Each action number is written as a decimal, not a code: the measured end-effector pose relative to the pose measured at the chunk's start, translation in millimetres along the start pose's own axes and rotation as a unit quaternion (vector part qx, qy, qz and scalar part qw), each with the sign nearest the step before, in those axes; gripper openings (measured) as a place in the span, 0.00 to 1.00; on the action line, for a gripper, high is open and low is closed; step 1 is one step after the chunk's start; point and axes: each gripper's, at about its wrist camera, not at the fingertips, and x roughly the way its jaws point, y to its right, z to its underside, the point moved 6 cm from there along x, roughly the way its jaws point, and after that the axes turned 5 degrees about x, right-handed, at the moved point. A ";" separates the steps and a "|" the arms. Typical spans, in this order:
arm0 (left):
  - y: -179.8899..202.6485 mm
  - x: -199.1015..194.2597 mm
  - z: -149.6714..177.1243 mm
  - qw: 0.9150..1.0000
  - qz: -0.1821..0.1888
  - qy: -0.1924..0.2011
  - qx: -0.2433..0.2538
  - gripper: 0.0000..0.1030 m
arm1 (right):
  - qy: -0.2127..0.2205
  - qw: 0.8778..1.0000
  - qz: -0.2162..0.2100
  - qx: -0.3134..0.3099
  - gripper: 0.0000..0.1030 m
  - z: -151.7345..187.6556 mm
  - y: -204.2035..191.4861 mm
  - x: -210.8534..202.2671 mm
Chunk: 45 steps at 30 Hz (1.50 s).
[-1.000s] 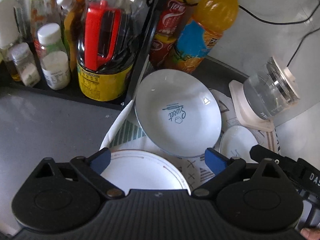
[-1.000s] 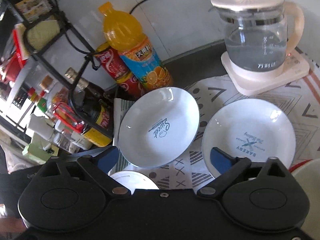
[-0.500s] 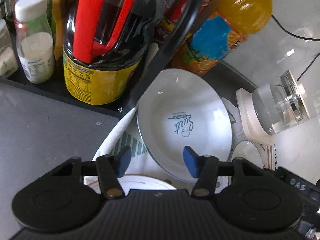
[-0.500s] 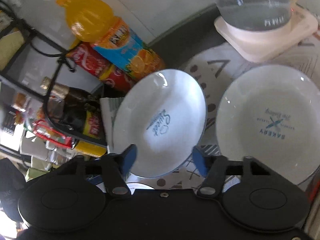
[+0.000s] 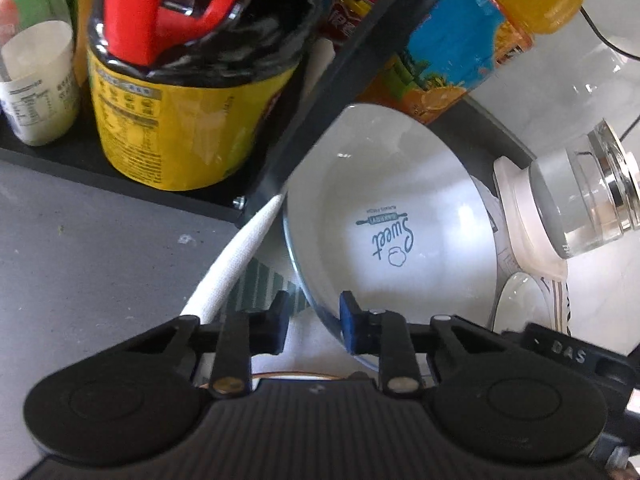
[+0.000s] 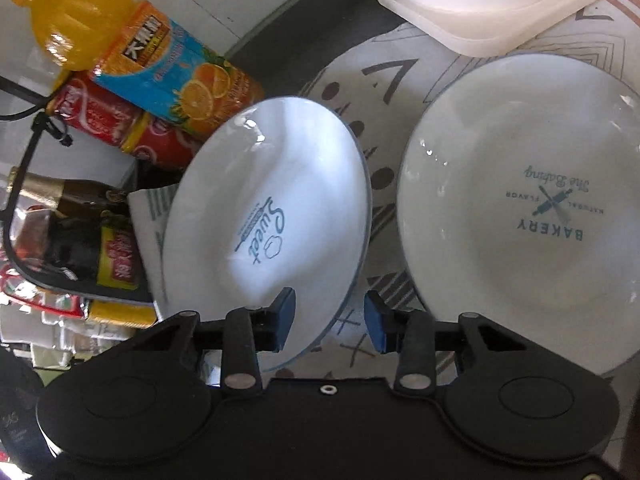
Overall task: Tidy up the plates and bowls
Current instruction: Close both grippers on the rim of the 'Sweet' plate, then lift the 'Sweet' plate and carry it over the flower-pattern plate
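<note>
Nothing stacked yet, by my read: "Bakery" plate [image 6: 520, 208] and "Sweet" plate [image 6: 272, 216] lie side by side on the patterned mat [image 6: 380, 176], apart, with the Sweet one close to the rack [image 5: 304, 92]; a rimmed plate [image 5: 292, 376] barely shows below.

Both grippers straddle Sweet's near rim. Right gripper [image 6: 329, 319]: half-open, rim between the jaws. Left gripper [image 5: 313, 323]: narrow gap, contact unclear, probably not clamped.
</note>
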 end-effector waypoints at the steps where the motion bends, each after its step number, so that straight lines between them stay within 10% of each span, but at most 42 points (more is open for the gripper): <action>1: 1.0 1.6 1.0 1.000 0.000 0.001 0.004 0.24 | 0.006 1.000 0.004 0.001 0.35 -0.9 0.6 2.0; 14: -1.3 15.7 4.7 1.000 0.015 0.009 -0.003 0.15 | 0.042 0.999 0.013 -0.026 0.11 -1.5 -1.4 6.8; 45: 9.0 -50.4 60.1 0.998 -0.009 0.058 -0.009 0.15 | 0.076 0.991 -0.041 -0.105 0.13 40.7 -13.4 -73.6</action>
